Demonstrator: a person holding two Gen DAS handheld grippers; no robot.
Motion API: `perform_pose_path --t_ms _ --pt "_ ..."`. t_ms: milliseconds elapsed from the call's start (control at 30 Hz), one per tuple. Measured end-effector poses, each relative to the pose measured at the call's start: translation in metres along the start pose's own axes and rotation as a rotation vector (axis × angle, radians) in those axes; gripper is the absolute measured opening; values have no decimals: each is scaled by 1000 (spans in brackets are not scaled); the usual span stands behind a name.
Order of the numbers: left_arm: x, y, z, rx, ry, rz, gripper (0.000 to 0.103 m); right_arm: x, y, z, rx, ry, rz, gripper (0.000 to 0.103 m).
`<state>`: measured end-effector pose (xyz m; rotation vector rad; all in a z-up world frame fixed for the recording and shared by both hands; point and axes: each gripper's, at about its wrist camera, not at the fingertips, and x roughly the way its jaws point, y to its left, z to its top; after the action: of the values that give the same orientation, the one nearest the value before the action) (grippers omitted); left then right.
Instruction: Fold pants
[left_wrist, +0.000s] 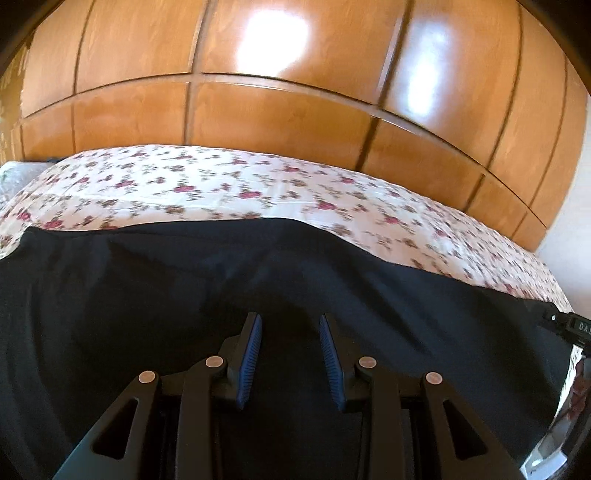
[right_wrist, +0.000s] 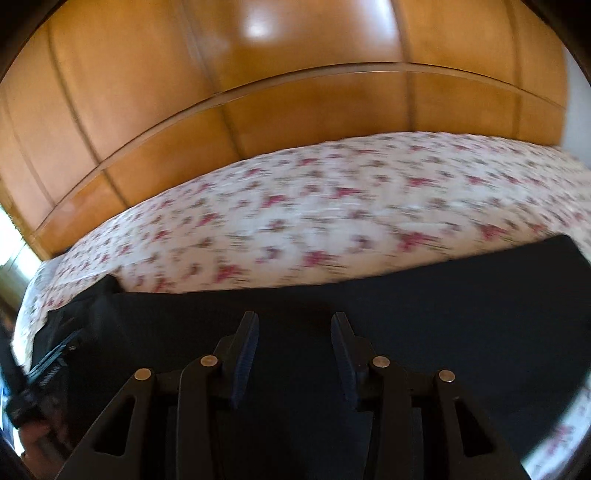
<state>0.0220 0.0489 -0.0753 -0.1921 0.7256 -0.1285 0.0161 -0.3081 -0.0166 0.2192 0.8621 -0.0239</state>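
Observation:
Black pants (left_wrist: 221, 277) lie spread flat across a floral bedsheet (left_wrist: 221, 184), filling the lower half of both views. My left gripper (left_wrist: 290, 315) hovers over the dark cloth, its blue ribbed pads (left_wrist: 251, 362) apart with nothing pinched between them. In the blurred right wrist view, my right gripper (right_wrist: 294, 314) also stands open above the pants (right_wrist: 443, 295), with only flat fabric below the gap. The far edge of the pants runs straight across the sheet (right_wrist: 332, 214). A bunched corner of cloth (right_wrist: 96, 299) sits at the left.
A glossy wooden wardrobe (left_wrist: 277, 110) rises right behind the bed. The body of the other gripper (left_wrist: 570, 328) shows at the right edge of the left wrist view. A white wall (left_wrist: 569, 229) stands at the far right.

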Motion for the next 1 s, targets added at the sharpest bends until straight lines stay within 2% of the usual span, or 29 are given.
perform_pose_path --t_ms 167,433,533,633,767,1000 --pt "5 -19 -9 103 11 37 34 -23 -62 -10 106 -24 -129 42" --pt "4 -8 -14 47 10 -12 36 -75 -157 -34 359 -107 -287 42" --pt "3 -9 -16 61 3 -3 36 -88 -188 -43 486 -144 -319 51" --pt "4 -11 -15 71 9 7 36 -87 -215 -50 591 -153 -272 51" --pt "4 -10 -15 71 14 6 36 -80 -235 -59 714 -173 -152 51" --pt "4 -13 -18 85 7 21 37 -66 -243 -57 732 -243 -34 51"
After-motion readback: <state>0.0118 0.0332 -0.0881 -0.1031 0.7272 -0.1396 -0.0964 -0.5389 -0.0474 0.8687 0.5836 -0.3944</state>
